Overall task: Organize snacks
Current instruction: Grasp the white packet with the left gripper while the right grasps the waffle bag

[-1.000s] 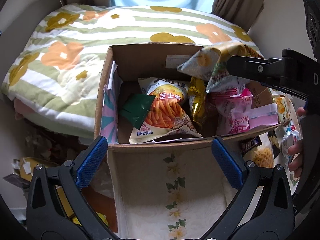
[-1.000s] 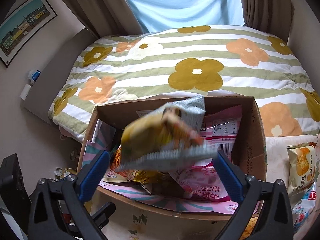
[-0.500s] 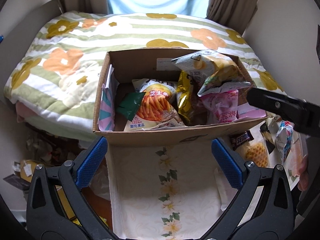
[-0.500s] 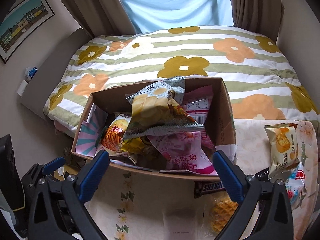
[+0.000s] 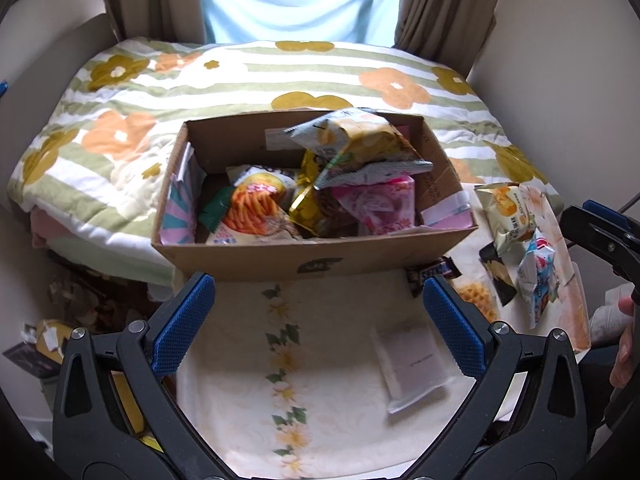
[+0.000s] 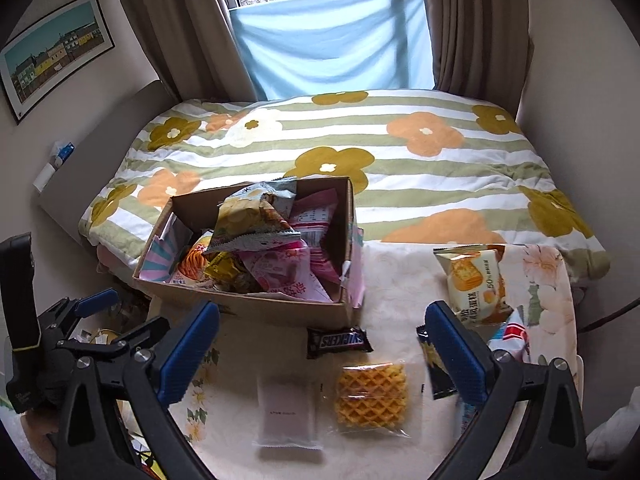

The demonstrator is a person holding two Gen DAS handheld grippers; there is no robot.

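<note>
Bed: I see a quilt [image 6: 400, 160] with green stripes and big orange and ochre flowers filling the far half of both views, under a window with a blue cloth.
Table cloth: a cream floral cloth [image 6: 400, 280] covers the near surface where the loose snacks lie.
Cardboard box [image 5: 312, 258]: it sits at the far left of the cloth, against the bed, open-topped and heaped with packets.
Top packet: a grey and yellow chip bag [image 6: 252, 220] lies tilted on top of the heap, poking above the box rim; pink packets [image 5: 380, 204] and an orange stick-snack bag [image 5: 256, 212] lie below it.
Left gripper [image 5: 318, 320]: my left tool hangs over the bare cloth in front of the box, blue pads spread wide, nothing between them.
Right gripper [image 6: 322, 350]: spread wide too, gripping nothing, above the loose snacks right of the box.
Cake packet [image 6: 474, 282]: yellow and white, lying near the right edge of the cloth, well apart from the box.
White sachet [image 6: 286, 414]: flat on the cloth, just beside the waffle.
Waffle pack [image 6: 372, 396]: clear wrapper, near the middle of my right view.
Snickers bar [image 6: 338, 340]: just in front of the box's near right corner.
Dark packet [image 6: 434, 364]: partly behind my right finger; I can't quite tell what it is.
Hand [image 5: 624, 344]: fingertips show at the right edge of the left view.
</note>
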